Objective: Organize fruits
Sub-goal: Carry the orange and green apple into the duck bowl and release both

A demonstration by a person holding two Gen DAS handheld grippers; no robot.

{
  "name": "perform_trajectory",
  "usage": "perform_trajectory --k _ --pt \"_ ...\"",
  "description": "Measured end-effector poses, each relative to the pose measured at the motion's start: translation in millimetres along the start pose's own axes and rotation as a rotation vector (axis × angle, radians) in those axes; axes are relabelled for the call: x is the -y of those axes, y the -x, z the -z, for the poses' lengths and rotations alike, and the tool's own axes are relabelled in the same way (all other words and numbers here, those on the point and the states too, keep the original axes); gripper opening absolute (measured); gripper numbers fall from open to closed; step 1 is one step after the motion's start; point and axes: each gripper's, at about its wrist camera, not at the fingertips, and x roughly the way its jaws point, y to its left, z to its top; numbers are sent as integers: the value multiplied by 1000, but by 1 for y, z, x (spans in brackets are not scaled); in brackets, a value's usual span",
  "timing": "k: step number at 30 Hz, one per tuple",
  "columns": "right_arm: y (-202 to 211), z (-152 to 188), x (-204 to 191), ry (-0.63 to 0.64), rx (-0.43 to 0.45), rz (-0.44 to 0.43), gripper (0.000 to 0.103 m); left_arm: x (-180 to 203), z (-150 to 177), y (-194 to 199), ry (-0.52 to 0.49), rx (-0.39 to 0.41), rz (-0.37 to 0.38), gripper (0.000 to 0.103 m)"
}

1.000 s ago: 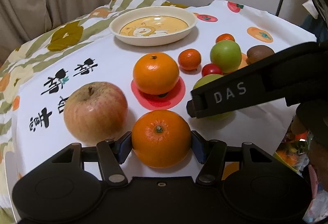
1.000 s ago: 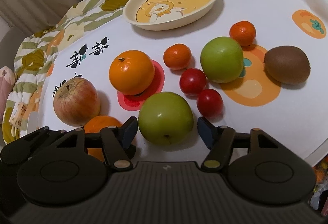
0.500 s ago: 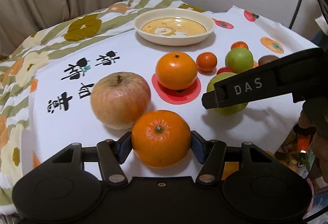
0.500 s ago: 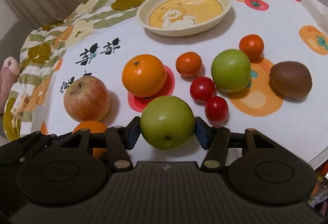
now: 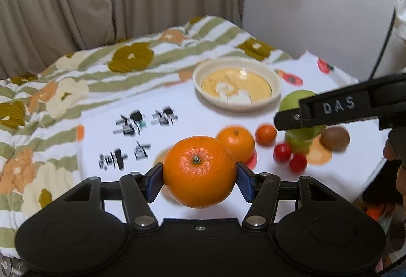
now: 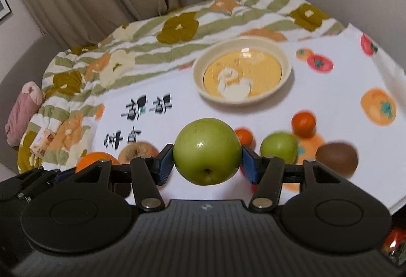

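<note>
The left gripper (image 5: 200, 176) grips a large orange (image 5: 200, 171) between its blue pads, low in the centre of the left wrist frame and lifted clear of the white cloth (image 5: 192, 124). The right gripper (image 6: 207, 162) clamps a green apple (image 6: 207, 151) the same way, centre of its own frame, also off the cloth. A cream plate (image 6: 242, 71) with a yellow picture sits in the upper middle of both views. On the cloth at right lie a second green apple (image 6: 278, 147), a kiwi (image 6: 337, 156), two small mandarins (image 6: 303, 124) and, in the left view, two red cherry tomatoes (image 5: 282, 152). A second orange (image 5: 235, 141) rests just behind the held one. A reddish apple (image 6: 138, 151) shows partly at lower left of the right view.
</note>
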Motion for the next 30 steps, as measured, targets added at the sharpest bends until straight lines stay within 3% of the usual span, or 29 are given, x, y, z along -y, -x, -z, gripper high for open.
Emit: perform_trajectory --k 6,13,21,30 --pt "5 -41 30 29 25 -26 71 12 -39 1 37 38 -47 64" --pt "-15 -98 74 87 25 -49 71 37 -87 -27 39 63 -96 64" --pt "-67 -157 117 162 23 -93 71 53 -133 -99 40 55 -133 64" --pt "-137 -190 142 188 -43 -129 71 66 -159 -193 31 -37 -142 64"
